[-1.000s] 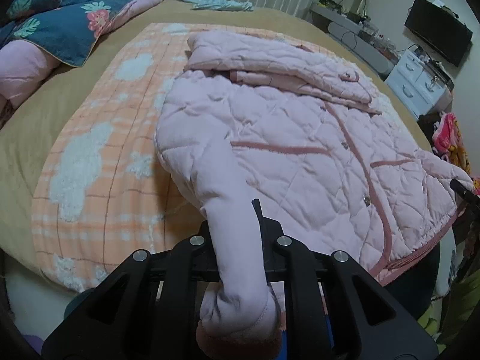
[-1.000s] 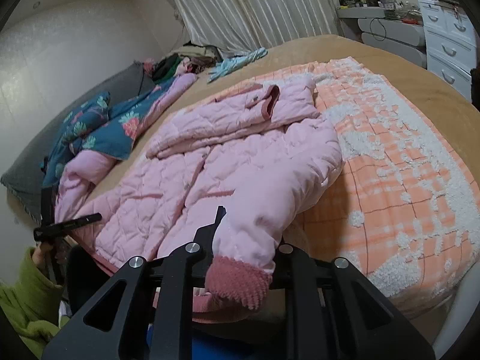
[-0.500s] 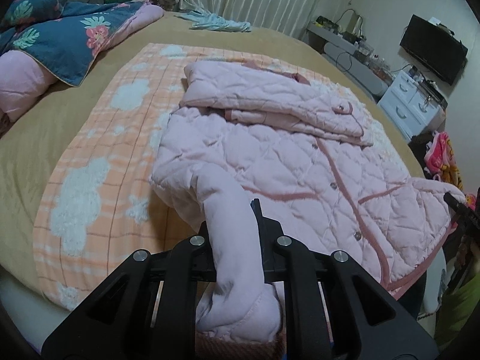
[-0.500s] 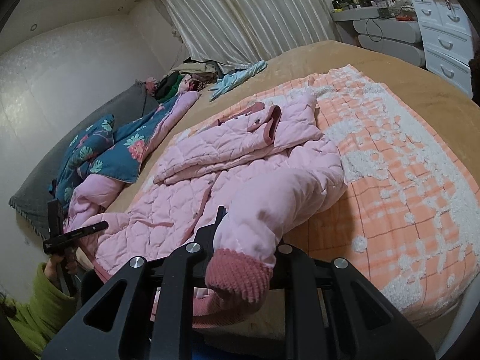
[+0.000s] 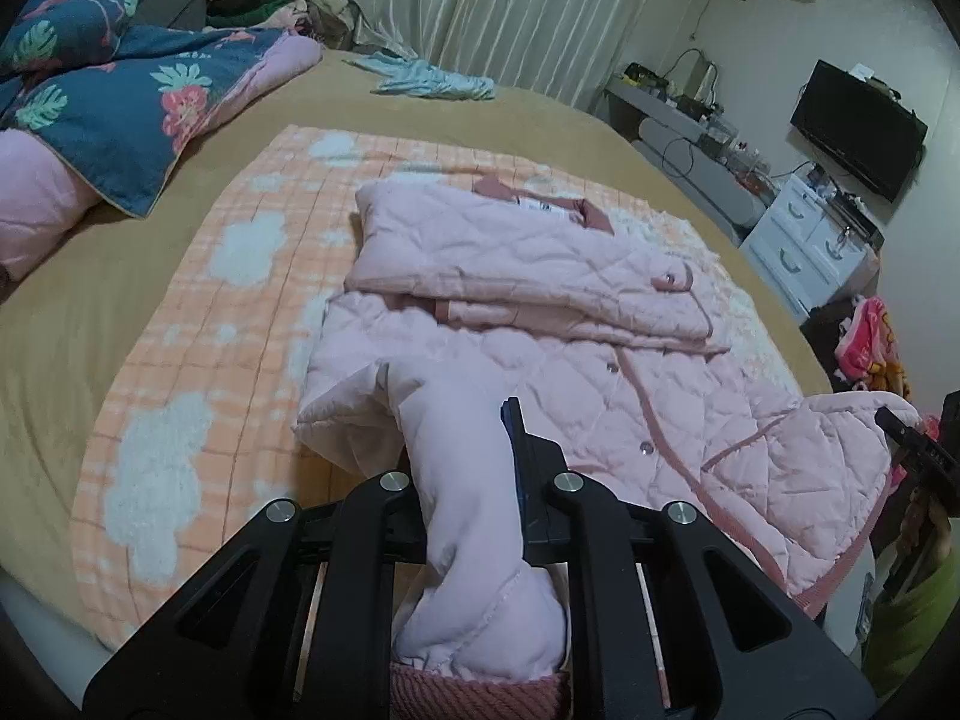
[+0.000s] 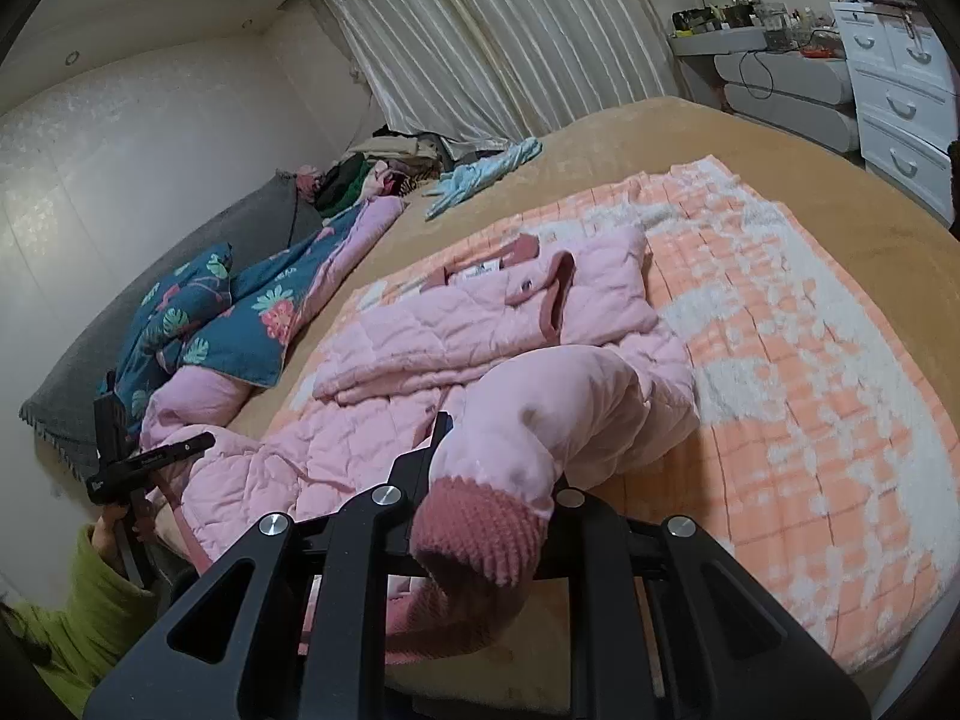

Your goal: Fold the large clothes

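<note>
A pink quilted jacket (image 5: 558,324) lies front-up on an orange checked blanket (image 5: 198,330) on the bed, its hood folded down over the chest. My left gripper (image 5: 465,456) is shut on the jacket's left sleeve (image 5: 462,480), lifted off the bed, with the rose knit cuff hanging near the camera. My right gripper (image 6: 480,450) is shut on the right sleeve (image 6: 540,414), whose rose knit cuff (image 6: 480,528) droops over the gripper body. The jacket shows in the right wrist view (image 6: 420,372) too. Each gripper appears at the edge of the other's view.
A blue floral quilt (image 5: 108,114) and a pink pillow (image 5: 30,204) lie at the bed's left. A light blue garment (image 5: 426,81) lies by the curtains. White drawers (image 5: 804,240), a desk and a TV (image 5: 858,126) stand right of the bed.
Both grippers have risen and pulled back with the sleeves. The sleeves now stand higher off the bed and more of the room shows.
</note>
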`<state>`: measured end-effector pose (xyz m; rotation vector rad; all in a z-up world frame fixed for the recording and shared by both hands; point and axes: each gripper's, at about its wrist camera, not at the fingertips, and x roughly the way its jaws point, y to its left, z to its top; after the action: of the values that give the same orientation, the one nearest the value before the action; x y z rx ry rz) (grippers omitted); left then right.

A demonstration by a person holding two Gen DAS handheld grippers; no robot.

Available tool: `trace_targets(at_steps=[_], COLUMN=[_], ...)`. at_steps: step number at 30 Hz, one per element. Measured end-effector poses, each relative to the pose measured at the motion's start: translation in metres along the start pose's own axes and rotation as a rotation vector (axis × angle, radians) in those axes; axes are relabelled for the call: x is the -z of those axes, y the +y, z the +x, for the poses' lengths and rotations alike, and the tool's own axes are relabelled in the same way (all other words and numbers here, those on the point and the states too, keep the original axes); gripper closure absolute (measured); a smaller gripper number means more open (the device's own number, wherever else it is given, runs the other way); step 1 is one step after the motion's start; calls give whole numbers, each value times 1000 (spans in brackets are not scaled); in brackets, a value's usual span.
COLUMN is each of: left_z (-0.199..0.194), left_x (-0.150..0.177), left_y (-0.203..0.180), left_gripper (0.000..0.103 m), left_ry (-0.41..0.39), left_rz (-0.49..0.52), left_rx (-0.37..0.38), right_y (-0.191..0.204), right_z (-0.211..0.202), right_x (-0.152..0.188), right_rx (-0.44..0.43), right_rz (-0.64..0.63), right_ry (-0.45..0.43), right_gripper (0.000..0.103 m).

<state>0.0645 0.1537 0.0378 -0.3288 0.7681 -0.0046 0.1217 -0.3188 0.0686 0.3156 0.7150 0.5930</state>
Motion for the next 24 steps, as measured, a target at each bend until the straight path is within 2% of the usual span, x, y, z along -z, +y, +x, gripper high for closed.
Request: trace_targets(at_steps=[24], left_z=[-21], left_x=[-83], left_y=[-3], left_gripper=[96], left_ry=[-146], left_rz=[-68], left_rx=[23], right_y=[18], right_z=[-7], right_x=[-82], right_rx=[6], right_rz=[-38], right_ry=[-127], right_gripper=[87])
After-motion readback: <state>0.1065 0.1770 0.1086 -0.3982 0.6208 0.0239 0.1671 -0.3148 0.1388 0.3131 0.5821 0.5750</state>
